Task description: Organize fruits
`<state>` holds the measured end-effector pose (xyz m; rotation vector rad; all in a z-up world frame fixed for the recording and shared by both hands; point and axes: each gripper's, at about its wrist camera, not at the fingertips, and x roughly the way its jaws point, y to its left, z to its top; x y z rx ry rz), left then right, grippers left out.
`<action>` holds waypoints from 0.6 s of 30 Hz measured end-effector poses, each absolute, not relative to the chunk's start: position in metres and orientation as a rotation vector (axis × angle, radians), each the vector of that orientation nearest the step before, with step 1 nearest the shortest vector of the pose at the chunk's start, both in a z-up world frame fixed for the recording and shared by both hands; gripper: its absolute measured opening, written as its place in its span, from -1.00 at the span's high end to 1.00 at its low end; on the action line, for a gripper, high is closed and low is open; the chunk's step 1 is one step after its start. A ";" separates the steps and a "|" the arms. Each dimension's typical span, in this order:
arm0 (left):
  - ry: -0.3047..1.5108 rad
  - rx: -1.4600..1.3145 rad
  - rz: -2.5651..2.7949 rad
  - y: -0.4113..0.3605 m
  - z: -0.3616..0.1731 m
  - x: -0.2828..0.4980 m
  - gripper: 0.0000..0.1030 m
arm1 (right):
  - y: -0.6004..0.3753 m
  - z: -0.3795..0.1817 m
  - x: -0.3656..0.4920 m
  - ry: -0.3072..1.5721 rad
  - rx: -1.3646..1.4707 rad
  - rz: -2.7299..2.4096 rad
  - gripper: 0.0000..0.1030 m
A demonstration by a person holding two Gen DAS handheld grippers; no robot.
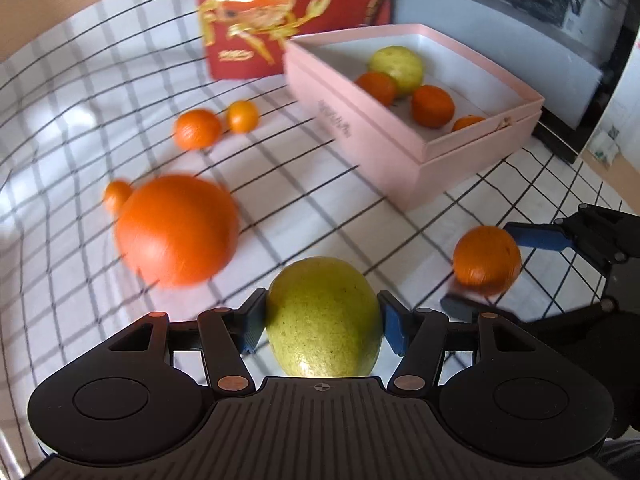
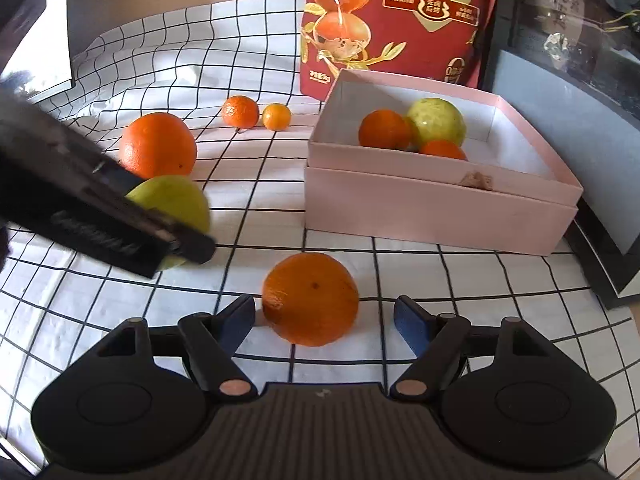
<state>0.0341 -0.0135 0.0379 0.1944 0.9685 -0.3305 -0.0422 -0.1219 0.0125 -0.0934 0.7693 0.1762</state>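
Observation:
My left gripper (image 1: pixel 322 306) is shut on a yellow-green fruit (image 1: pixel 324 320), both blue pads pressed against its sides; in the right wrist view one of its dark fingers (image 2: pixel 188 244) crosses that fruit (image 2: pixel 180 200). An orange (image 2: pixel 310 298) lies on the checked cloth between the fingers of my right gripper (image 2: pixel 324 316), which is open with gaps on both sides. The left wrist view shows the same orange (image 1: pixel 486 260) inside the right gripper (image 1: pixel 494 270). The pink box (image 1: pixel 400 168) (image 2: pixel 420 212) holds a green fruit (image 1: pixel 396 64) and three oranges.
A big orange (image 1: pixel 176 228) (image 2: pixel 158 146) lies on the cloth left of the held fruit. Two small oranges (image 2: pixel 240 111) (image 2: pixel 276 117) sit further back, another (image 1: pixel 118 194) behind the big one. A red bag (image 2: pixel 400 20) stands behind the box. A dark frame (image 2: pixel 600 200) borders the right.

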 end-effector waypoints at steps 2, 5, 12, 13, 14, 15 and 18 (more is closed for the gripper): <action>0.968 0.160 -0.308 -0.003 0.039 0.025 -0.25 | -0.120 0.014 -0.044 0.763 -0.089 0.180 -0.50; 0.983 0.107 -0.263 0.015 0.038 0.013 -0.25 | -0.117 0.012 -0.043 0.775 -0.086 0.191 -0.51; 0.991 -0.012 -0.224 0.036 0.042 -0.006 -0.25 | -0.114 0.009 -0.042 0.776 -0.086 0.186 -0.70; 0.991 -0.017 -0.218 0.036 0.042 -0.006 -0.25 | -0.115 0.009 -0.041 0.777 -0.083 0.185 -0.73; 0.992 -0.020 -0.214 0.036 0.042 -0.005 -0.25 | -0.115 0.009 -0.040 0.780 -0.081 0.188 -0.76; 0.992 -0.021 -0.208 0.036 0.042 -0.006 -0.25 | -0.115 0.008 -0.039 0.786 -0.080 0.195 -0.82; 0.995 -0.020 -0.198 0.034 0.042 -0.002 -0.25 | -0.114 0.007 -0.038 0.800 -0.097 0.211 -0.96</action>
